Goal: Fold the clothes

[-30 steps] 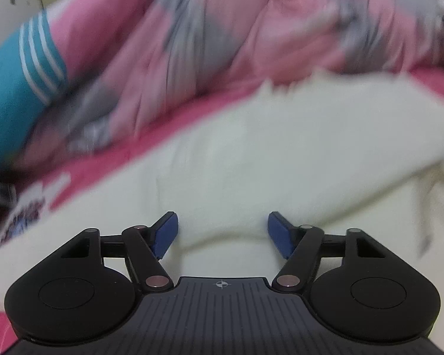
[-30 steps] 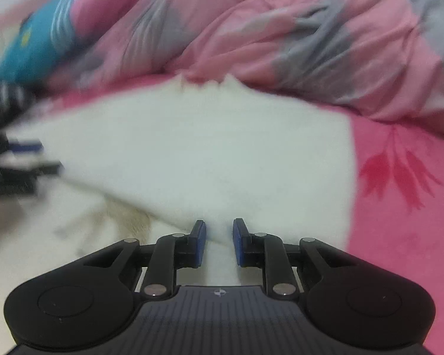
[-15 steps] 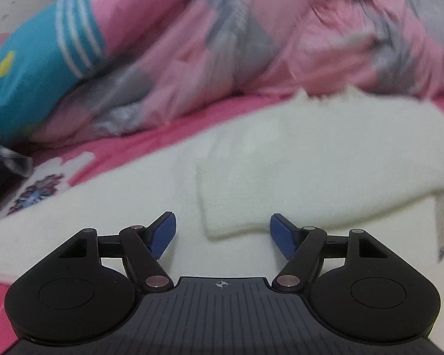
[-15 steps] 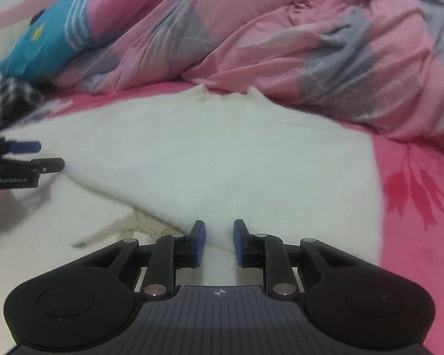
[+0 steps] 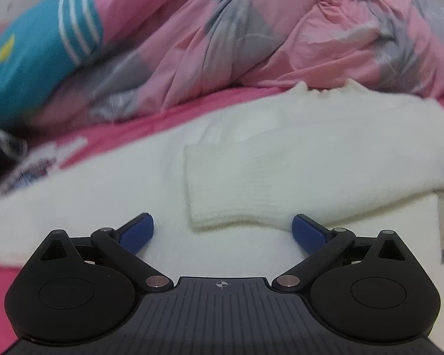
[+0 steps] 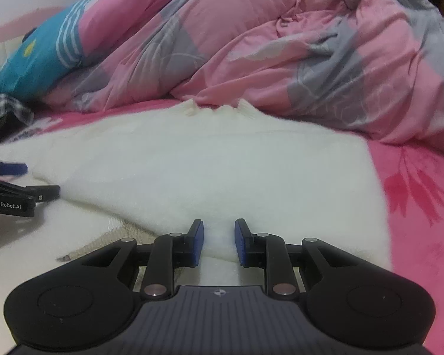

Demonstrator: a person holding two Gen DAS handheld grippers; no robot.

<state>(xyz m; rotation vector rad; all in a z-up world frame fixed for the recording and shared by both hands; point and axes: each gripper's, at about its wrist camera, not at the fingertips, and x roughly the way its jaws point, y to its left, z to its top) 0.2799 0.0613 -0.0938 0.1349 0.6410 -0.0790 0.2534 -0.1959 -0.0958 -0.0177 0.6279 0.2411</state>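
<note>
A white knit sweater (image 5: 325, 136) (image 6: 222, 162) lies spread on the bed, neck toward the quilt. One sleeve is folded across its body, and the cuff (image 5: 222, 201) ends just ahead of my left gripper (image 5: 222, 224). That gripper's jaws are opening wide; the cuff lies between the fingertips and the pads do not touch it. In the right wrist view the left gripper (image 6: 29, 180) shows at the left edge. My right gripper (image 6: 219, 239) is shut on a folded edge of the sweater, with a ridge of white knit pinched between its blue pads.
A rumpled pink and grey quilt (image 6: 281, 59) fills the back. A teal striped cushion (image 5: 35, 53) lies at the far left, with checked cloth (image 6: 3, 112) below it. Pink bed sheet (image 6: 423, 207) shows on the right. A beige cord (image 5: 442, 236) hangs near the sweater's edge.
The left gripper's jaws have spread wider, and the folded sleeve cuff now lies in front of them. The right gripper keeps the same narrow gap on the knit.
</note>
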